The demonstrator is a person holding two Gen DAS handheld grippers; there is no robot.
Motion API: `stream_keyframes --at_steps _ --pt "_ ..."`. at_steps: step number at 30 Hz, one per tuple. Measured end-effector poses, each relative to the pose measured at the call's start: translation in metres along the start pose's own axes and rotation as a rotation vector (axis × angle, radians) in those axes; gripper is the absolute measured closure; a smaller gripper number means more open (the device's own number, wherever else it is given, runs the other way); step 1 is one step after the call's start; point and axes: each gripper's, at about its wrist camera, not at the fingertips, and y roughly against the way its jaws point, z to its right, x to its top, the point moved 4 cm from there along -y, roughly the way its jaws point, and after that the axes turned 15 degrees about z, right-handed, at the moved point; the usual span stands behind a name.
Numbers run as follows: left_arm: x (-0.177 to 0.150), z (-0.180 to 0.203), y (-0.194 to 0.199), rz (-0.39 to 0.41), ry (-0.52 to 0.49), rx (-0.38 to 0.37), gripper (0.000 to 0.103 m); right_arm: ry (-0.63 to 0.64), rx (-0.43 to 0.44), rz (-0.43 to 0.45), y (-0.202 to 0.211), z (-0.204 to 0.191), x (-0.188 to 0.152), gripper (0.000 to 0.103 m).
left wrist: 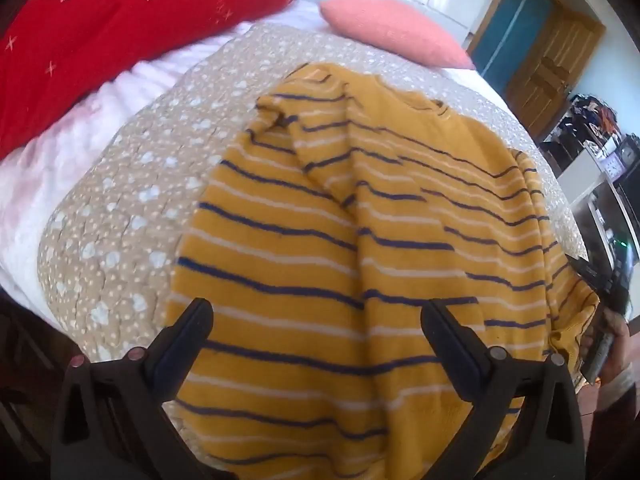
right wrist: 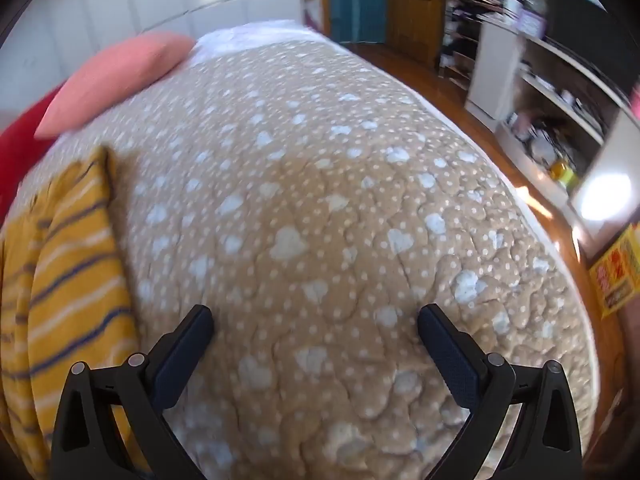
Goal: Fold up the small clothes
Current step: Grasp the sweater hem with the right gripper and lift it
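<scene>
A yellow sweater (left wrist: 360,240) with navy and white stripes lies on the tan spotted bedspread (left wrist: 132,208), both sides folded in over its middle. My left gripper (left wrist: 316,316) is open and empty, hovering over the sweater's lower part. In the right wrist view the sweater (right wrist: 68,256) lies at the left edge. My right gripper (right wrist: 316,320) is open and empty above bare bedspread (right wrist: 320,208), to the right of the sweater. The right gripper's body shows at the right edge of the left wrist view (left wrist: 600,344), next to the sweater's edge.
A red pillow (left wrist: 100,36) and a pink pillow (left wrist: 392,28) lie at the head of the bed. A wooden door (left wrist: 548,68), wooden floor (right wrist: 472,92) and white shelves (right wrist: 552,92) with clutter stand beyond the bed's right edge.
</scene>
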Motion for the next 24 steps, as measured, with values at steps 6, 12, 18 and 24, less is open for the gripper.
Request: stream_keyframes --at_steps 6,12,18,24 --pt "-0.007 0.016 -0.001 -0.004 0.015 -0.116 0.0 -0.111 -0.024 0.164 0.093 0.026 -0.011 0.022" --pt "-0.02 0.042 -0.024 -0.047 -0.063 -0.051 0.097 -0.156 0.071 0.158 0.146 0.018 -0.043 0.022" --pt "0.001 -0.015 -0.003 0.022 0.102 0.033 0.1 -0.157 0.146 0.148 0.159 -0.009 -0.056 0.022" --pt "0.022 -0.09 0.023 0.097 0.166 0.264 0.097 -0.122 0.206 0.129 0.148 -0.038 -0.059 0.022"
